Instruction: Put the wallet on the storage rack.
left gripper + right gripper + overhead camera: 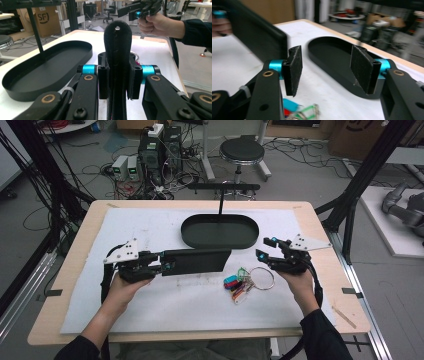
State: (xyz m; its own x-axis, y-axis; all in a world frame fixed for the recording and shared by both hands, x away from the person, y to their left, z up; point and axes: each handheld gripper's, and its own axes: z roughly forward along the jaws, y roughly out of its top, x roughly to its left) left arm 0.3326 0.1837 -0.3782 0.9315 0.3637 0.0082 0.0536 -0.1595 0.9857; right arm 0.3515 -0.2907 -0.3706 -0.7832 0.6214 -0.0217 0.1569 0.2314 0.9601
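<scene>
A flat black case (197,261) hangs above the white mat, and my left gripper (164,265) is shut on its left end. In the left gripper view the case (117,42) stands edge-on between the jaws of my left gripper (117,81). My right gripper (263,248) is open, just right of the case and above a bunch of keys (245,282) with coloured tags. In the right gripper view my right gripper (327,70) holds nothing between its pads, the case (254,32) is at upper left, and the keys (299,111) lie below.
A black oval tray (220,232) sits behind the case, with a thin post and crossbar (220,187) rising from its far side. A white mat (150,305) covers most of the wooden table. A stool (242,151) and cables stand beyond the far edge.
</scene>
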